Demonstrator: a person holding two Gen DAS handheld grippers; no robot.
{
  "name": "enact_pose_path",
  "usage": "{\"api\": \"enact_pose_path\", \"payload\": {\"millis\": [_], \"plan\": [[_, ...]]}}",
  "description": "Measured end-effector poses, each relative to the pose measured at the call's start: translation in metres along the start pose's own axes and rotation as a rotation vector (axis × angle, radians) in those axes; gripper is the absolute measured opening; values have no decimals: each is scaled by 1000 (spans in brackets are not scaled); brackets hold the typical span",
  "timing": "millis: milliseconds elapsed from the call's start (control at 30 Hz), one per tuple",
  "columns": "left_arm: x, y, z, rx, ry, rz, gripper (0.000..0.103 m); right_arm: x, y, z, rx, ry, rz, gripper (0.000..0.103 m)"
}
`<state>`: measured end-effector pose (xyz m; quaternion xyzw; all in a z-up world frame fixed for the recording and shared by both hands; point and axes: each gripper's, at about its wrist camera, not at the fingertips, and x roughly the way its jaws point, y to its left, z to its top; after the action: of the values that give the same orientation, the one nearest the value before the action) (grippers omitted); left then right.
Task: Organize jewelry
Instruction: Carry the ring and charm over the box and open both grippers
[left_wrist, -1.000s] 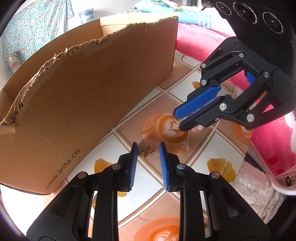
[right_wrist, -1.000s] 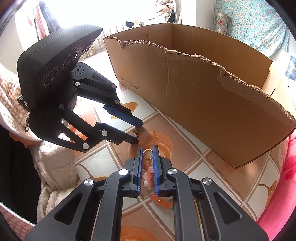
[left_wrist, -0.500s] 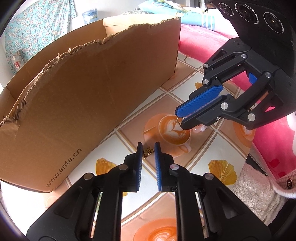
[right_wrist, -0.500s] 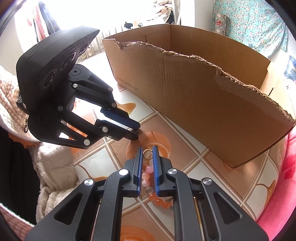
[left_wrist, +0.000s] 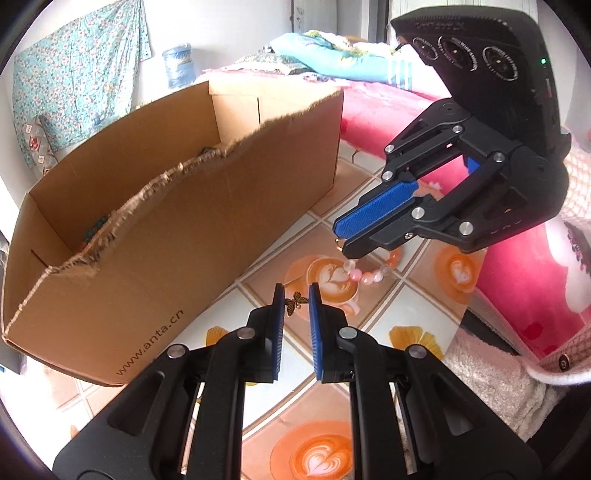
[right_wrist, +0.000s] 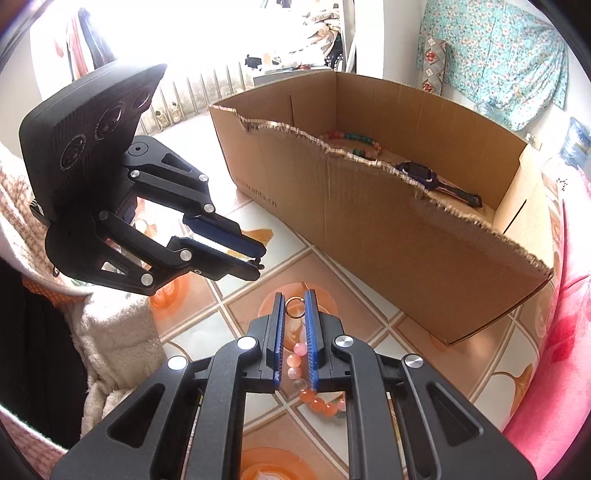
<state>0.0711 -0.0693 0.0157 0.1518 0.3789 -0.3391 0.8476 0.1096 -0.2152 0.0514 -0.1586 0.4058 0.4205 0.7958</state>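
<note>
Coffee-cup patterned tiles cover the table (left_wrist: 373, 343), where a torn cardboard box (left_wrist: 184, 229) stands printed "www.anta.cn". Beside the box's near wall, the left gripper (left_wrist: 295, 295) has just been closing its jaws and now clamps a small bronze butterfly charm (left_wrist: 294, 302), lifted clear of the tiles. Just right of it, the right gripper (right_wrist: 294, 300) pinches a pink bead bracelet (right_wrist: 295, 363) with its gold ring (right_wrist: 294, 307), the strand trailing away from the box. Both lie short of the box's ragged rim (beads and a watch (right_wrist: 439, 181) already sit inside); the left is nearer.
</note>
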Motion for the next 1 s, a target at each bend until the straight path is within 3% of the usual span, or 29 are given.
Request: {"api": "enact_pose_path", "payload": {"millis": [133, 300, 433, 667, 800, 867, 1000], "plan": [[-37, 11, 14, -21, -106, -45, 12, -25, 0, 19, 25, -84, -1, 11], [-64, 35, 35, -47, -187, 13, 12, -51, -9, 51, 61, -209, -35, 11], [-50, 65, 50, -122, -130, 72, 12, -40, -28, 71, 114, -218, -96, 11], [-12, 118, 63, -263, -19, 127, 12, 3, -53, 80, 176, -97, -168, 11], [0, 127, 64, -293, 2, 135, 15, 7, -57, 76, 189, -74, -191, 12], [2, 129, 63, -294, 3, 148, 22, 4, -61, 76, 198, -80, -195, 16], [-2, 128, 64, -290, -18, 169, 28, -4, -59, 74, 207, -102, -206, 22]]}}
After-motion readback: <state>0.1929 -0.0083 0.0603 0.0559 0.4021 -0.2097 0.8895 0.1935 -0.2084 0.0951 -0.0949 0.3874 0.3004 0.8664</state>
